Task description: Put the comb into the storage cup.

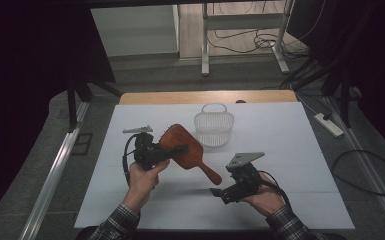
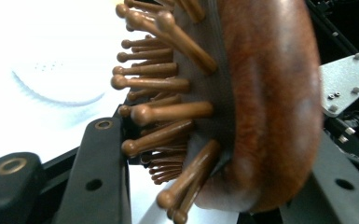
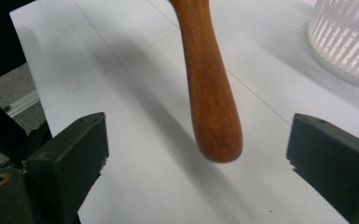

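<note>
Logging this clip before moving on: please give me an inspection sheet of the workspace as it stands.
Surface: white board over a wooden tabletop.
Job's things: brown wooden paddle hairbrush, raised off the board; white slatted plastic basket beside it.
Clutter: nothing seen.
Grippers: left gripper clamped on the brush head; right gripper open, jaws apart either side of the handle tip.
Cables: black cable loops from the left gripper.
Surroundings: grey floor, power strip, floor cables.
</note>
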